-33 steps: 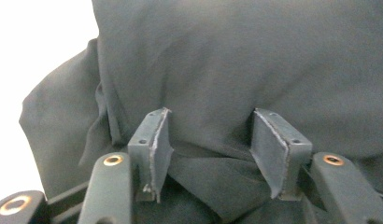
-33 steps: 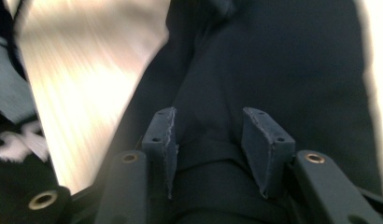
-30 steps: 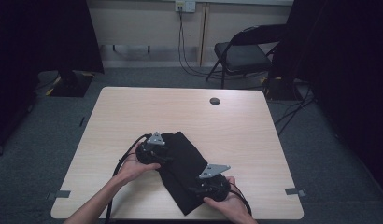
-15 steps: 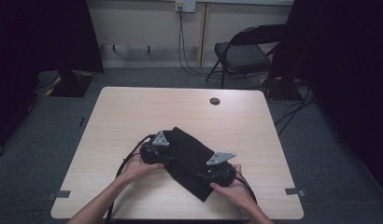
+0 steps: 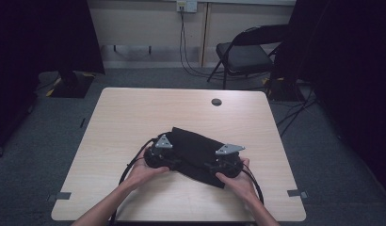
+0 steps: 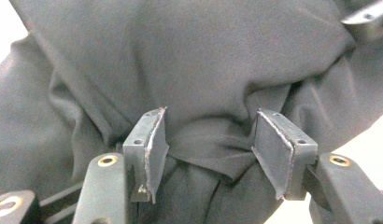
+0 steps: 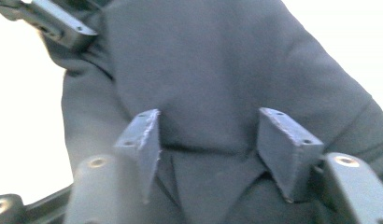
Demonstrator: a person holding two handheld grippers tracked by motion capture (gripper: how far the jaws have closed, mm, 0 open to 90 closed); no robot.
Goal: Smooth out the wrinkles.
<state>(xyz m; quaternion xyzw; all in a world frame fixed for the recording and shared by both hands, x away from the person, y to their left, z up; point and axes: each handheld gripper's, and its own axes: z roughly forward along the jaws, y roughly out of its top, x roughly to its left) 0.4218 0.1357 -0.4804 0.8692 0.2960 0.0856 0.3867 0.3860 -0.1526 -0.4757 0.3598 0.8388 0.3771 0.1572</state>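
Note:
A black cloth [image 5: 196, 146] lies folded and rumpled on the light wooden table [image 5: 134, 113], in its near middle. My left gripper [image 5: 168, 159] sits at the cloth's near left end and my right gripper [image 5: 214, 165] at its near right end, each held by a hand. In the left gripper view, the left gripper [image 6: 208, 135] stands open over a bunched fold of cloth [image 6: 180, 56]; its jaws have just been opening. In the right gripper view, the right gripper [image 7: 208, 135] stands open too, with a cloth [image 7: 203, 60] edge between its jaws, which have just been opening.
A round cable hole [image 5: 216, 101] sits at the table's far middle. A black folding chair [image 5: 247, 52] stands beyond the far right corner, with cables on the floor around it. Gripper cables [image 5: 132, 165] loop over the table near my left hand.
My right gripper has moved right and away from the near edge, swinging the cloth's near end with it. The cloth now lies more across the table. The left hand has hardly moved.

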